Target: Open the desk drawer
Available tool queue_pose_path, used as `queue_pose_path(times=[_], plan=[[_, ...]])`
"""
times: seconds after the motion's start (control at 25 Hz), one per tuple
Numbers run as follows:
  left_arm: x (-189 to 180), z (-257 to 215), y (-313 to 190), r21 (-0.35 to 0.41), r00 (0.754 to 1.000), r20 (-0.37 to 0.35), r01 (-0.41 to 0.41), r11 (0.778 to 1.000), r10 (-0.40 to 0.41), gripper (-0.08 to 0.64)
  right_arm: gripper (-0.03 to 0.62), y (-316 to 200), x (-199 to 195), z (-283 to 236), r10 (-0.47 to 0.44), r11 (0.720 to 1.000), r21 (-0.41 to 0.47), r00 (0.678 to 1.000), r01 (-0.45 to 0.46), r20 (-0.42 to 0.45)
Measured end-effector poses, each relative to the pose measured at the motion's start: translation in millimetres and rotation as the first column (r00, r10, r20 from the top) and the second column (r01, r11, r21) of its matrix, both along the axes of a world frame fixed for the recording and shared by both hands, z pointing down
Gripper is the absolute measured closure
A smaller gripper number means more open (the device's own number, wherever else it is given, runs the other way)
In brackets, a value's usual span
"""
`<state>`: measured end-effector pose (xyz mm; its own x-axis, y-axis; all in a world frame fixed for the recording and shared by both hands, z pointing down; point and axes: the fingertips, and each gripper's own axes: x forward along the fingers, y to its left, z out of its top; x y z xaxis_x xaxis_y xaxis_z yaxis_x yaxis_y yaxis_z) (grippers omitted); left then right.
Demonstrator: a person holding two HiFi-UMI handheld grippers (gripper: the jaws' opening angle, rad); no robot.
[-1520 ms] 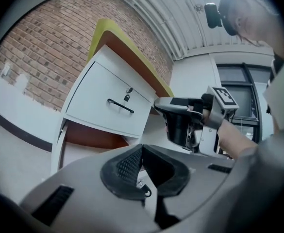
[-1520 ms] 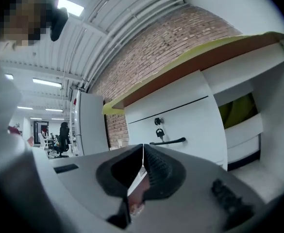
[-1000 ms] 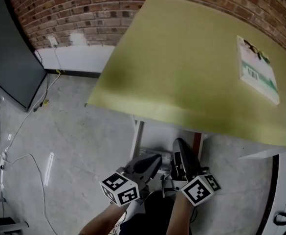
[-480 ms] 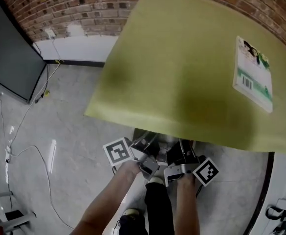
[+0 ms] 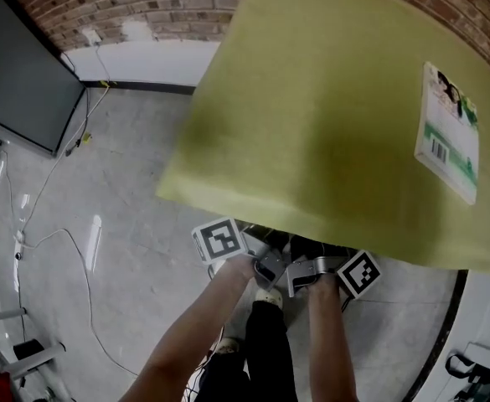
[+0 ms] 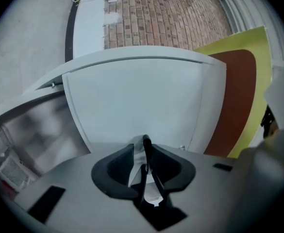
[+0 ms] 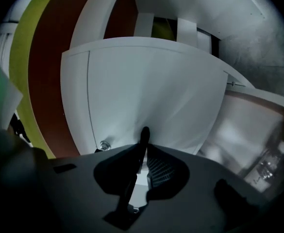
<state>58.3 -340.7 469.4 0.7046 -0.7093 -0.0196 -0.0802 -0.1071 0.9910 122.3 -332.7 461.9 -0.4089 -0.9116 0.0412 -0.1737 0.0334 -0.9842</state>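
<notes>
Both tools have gone from the open floor to right under the near edge of the yellow-green desk top (image 5: 328,115), and they have rolled onto their sides on the way. Your left black two-jaw gripper (image 6: 144,147) and your right black two-jaw gripper (image 7: 142,142) have just been closing. Each is down to a slim gap, with nothing visibly pinched between the jaws yet.

The flat white drawer front (image 6: 132,96) fills both gripper views dead ahead, with the tips right at it. In the head view it's hidden beneath the top. This looks like you setting up the grab, with the drawer apparently still shut. Your forearms (image 5: 203,333) run side by side, close together, and both tools point level at the panel.
</notes>
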Motion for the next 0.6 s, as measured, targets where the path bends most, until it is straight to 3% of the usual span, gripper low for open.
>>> queue_pose_path(times=[0.2, 0.6], plan=[[2.4, -12.1, 0.5, -0.010, 0.999, -0.052, 0.015, 1.000, -0.016, 0.511, 0.552, -0.3, -0.7, 0.4, -0.010, 1.000, -0.006, 0.999, 0.010, 0.035], [-1.0, -11.0, 2.4, -0.025, 1.000, 0.023, 0.013, 1.000, -0.012, 0.515, 0.557, 5.0, 3.5, 8.6, -0.015, 0.997, -0.073, 1.000, 0.016, 0.023]])
